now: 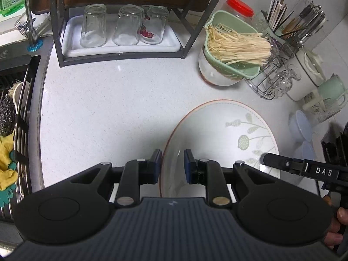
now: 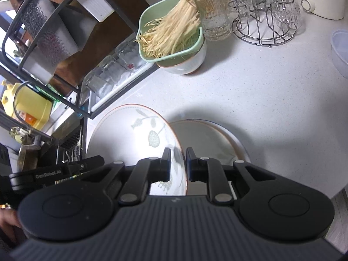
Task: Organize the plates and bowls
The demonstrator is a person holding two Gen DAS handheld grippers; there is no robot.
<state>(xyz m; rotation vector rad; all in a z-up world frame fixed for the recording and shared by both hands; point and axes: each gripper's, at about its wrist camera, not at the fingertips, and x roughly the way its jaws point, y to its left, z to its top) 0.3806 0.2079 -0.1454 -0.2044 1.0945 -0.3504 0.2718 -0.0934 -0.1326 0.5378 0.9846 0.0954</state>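
A white plate (image 1: 228, 134) with a green leaf pattern and a brown rim hangs over the counter, held from both sides. My left gripper (image 1: 173, 154) is shut on its left rim. My right gripper (image 2: 178, 152) is shut on the opposite rim of the same plate (image 2: 130, 134). Each gripper also shows in the other's view: the right gripper (image 1: 268, 159) at the plate's far edge, the left gripper (image 2: 97, 160) at lower left. A second plate (image 2: 208, 139) lies on the counter beneath. A white bowl (image 2: 187, 63) carries a green strainer of noodles.
A black rack (image 1: 121, 56) holds a white tray with three upturned glasses. The sink (image 1: 15, 100) lies at left with a brush and yellow cloth. A wire glass stand (image 2: 265, 28), a red-lidded jar (image 1: 240, 7), a utensil holder (image 1: 289, 28) and plastic bowls (image 1: 301, 130) crowd the right.
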